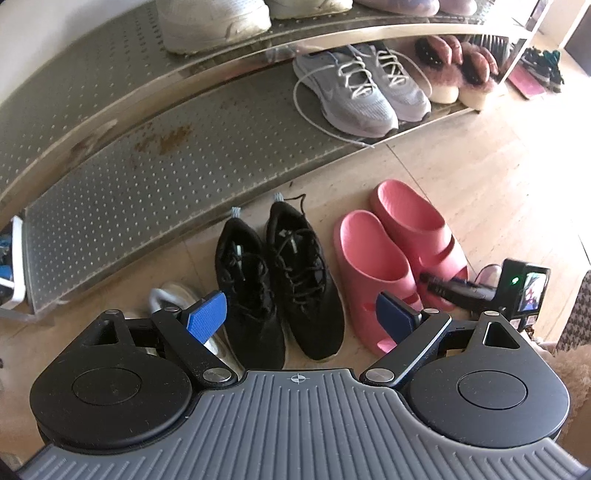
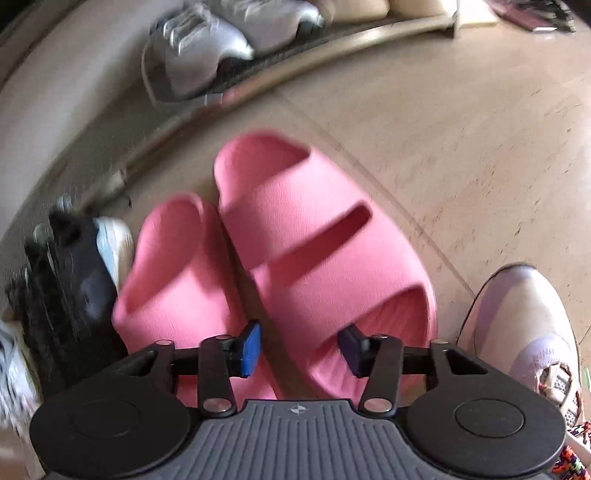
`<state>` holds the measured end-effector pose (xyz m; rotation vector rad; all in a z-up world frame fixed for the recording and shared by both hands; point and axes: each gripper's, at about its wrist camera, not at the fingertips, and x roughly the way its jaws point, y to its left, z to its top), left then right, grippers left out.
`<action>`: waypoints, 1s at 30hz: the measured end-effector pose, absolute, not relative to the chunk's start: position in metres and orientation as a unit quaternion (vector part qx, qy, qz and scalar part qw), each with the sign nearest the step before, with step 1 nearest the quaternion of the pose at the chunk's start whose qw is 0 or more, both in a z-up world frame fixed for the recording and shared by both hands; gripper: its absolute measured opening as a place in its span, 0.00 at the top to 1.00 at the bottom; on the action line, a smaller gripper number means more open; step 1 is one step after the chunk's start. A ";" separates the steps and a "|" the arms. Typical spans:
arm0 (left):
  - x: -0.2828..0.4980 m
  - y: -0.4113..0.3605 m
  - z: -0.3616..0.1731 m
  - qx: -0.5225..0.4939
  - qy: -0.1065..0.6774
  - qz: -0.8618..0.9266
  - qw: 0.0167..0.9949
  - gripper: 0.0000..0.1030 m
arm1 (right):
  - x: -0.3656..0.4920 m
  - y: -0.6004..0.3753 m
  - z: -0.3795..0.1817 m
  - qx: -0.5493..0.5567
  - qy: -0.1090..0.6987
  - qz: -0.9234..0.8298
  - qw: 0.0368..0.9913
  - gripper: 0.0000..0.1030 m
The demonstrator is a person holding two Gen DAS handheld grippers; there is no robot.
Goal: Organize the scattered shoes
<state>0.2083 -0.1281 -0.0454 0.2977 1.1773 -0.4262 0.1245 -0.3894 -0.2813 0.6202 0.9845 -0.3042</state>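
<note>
A pair of black sneakers point(image 1: 280, 280) stands side by side on the floor in front of the rack, and my left gripper point(image 1: 301, 314) hovers above them, open and empty. To their right lies a pair of pink slides. My right gripper point(image 2: 301, 347) straddles the inner side wall of the right pink slide point(image 2: 314, 240). One pad sits outside, against the left slide point(image 2: 177, 266), and the other inside the foot opening, and both seem to press on the wall. The left wrist view shows that gripper point(image 1: 434, 284) on the same slide point(image 1: 417, 229).
A metal shoe rack point(image 1: 147, 177) stands ahead, with grey sneakers point(image 1: 354, 96) and fluffy pink slippers point(image 1: 465, 70) on its low shelf and white sneakers point(image 1: 214, 26) above. A silver-white shoe point(image 1: 173, 295) lies left of the black pair. A pale lilac sneaker point(image 2: 524, 314) sits right of the slides.
</note>
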 end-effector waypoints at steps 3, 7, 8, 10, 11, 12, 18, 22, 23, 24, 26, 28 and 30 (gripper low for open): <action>0.206 -0.127 -0.041 0.135 0.544 -0.201 0.803 0.11 | 0.133 -0.394 -0.268 0.319 0.428 -0.131 0.836 0.68; 0.204 -0.125 -0.039 0.133 0.542 -0.203 0.805 0.11 | 0.161 -0.391 -0.243 0.316 0.415 -0.101 0.847 0.80; 0.204 -0.123 -0.038 0.132 0.542 -0.201 0.805 0.11 | 0.167 -0.388 -0.235 0.303 0.417 -0.099 0.851 0.83; 0.204 -0.121 -0.037 0.130 0.542 -0.198 0.806 0.11 | 0.178 -0.385 -0.214 0.269 0.416 -0.093 0.864 0.85; 0.205 -0.121 -0.036 0.129 0.541 -0.198 0.807 0.11 | 0.183 -0.383 -0.203 0.252 0.415 -0.091 0.869 0.86; 0.206 -0.121 -0.034 0.127 0.538 -0.199 0.809 0.11 | 0.183 -0.386 -0.192 0.243 0.416 -0.089 0.872 0.86; 0.207 -0.124 -0.021 0.119 0.519 -0.210 0.820 0.11 | 0.161 -0.424 -0.126 0.224 0.417 -0.104 0.875 0.86; 0.209 -0.132 -0.013 0.103 0.512 -0.225 0.823 0.11 | 0.139 -0.458 -0.077 0.231 0.382 -0.136 0.885 0.86; 0.209 -0.134 -0.012 0.101 0.511 -0.227 0.823 0.11 | 0.136 -0.466 -0.065 0.233 0.371 -0.144 0.887 0.86; 0.209 -0.136 -0.011 0.098 0.509 -0.231 0.823 0.11 | 0.134 -0.474 -0.052 0.236 0.360 -0.152 0.890 0.86; 0.207 -0.141 -0.008 0.093 0.504 -0.242 0.824 0.11 | 0.128 -0.497 -0.015 0.236 0.329 -0.175 0.897 0.86; 0.206 -0.144 -0.007 0.091 0.501 -0.249 0.824 0.11 | 0.130 -0.514 0.011 0.220 0.303 -0.187 0.908 0.86; 0.205 -0.146 -0.008 0.091 0.499 -0.252 0.824 0.11 | 0.134 -0.528 0.030 0.202 0.279 -0.193 0.919 0.86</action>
